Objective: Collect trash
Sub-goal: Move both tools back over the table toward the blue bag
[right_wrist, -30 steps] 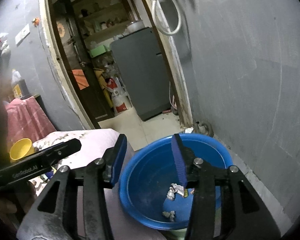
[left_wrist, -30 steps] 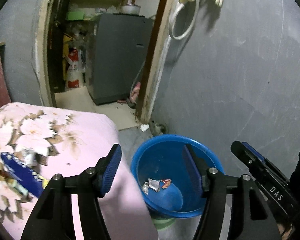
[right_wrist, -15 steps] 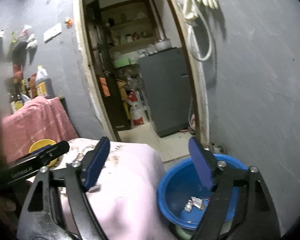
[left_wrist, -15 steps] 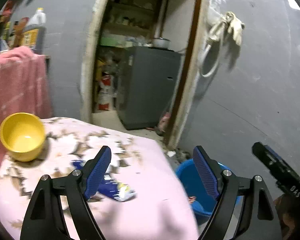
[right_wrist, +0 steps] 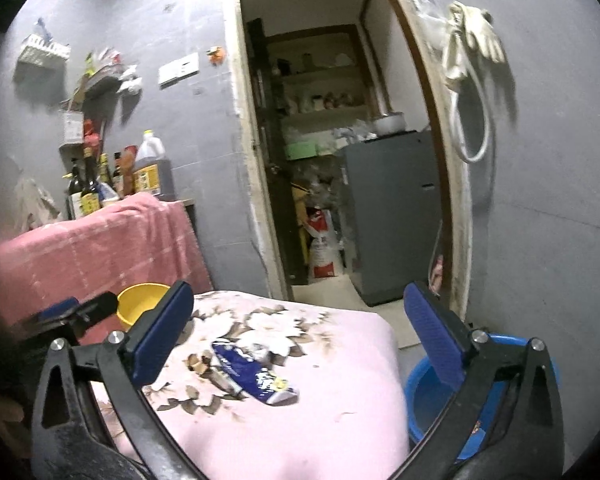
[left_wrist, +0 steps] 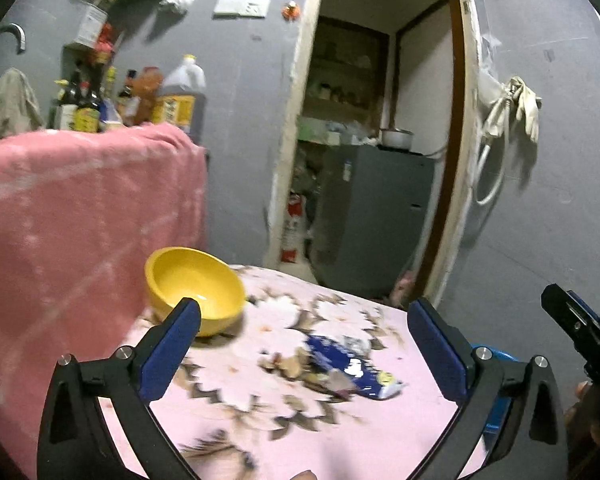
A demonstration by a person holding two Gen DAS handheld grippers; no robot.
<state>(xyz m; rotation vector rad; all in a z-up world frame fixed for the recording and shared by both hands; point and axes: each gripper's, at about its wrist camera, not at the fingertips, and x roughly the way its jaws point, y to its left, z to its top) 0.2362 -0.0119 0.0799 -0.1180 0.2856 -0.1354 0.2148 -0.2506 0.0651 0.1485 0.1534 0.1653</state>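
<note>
The blue wrapper (left_wrist: 350, 368) lies flat and crumpled on the pink floral cloth (left_wrist: 300, 432) that covers the table, dark blue with white and yellow print at its near end and a torn, silvery patch near its middle; in the right wrist view it sits roughly between the two blue pads, a little ahead of them. A second ago both cameras looked down into the blue basin (right_wrist: 424, 388), where bits of foil and a small red scrap already lay; now both views have swung up and across to the tabletop, and the basin shows only as a rim at the lower right, beside the table's edge. Judging from that, one load of trash has been dropped and the wrapper looks like the next piece to collect. The left gripper (left_wrist: 304, 344) has its fingers still spreading apart with nothing between them, and the right gripper (right_wrist: 296, 324) holds its fingers wide apart and empty, wider than a second ago. Beyond the wrapper a yellow bowl (left_wrist: 196, 284) stands near the far left of the table, close to a pink draped cloth (left_wrist: 80, 208) with bottles behind it, and an open doorway (left_wrist: 376, 140) lies past the table.
</note>
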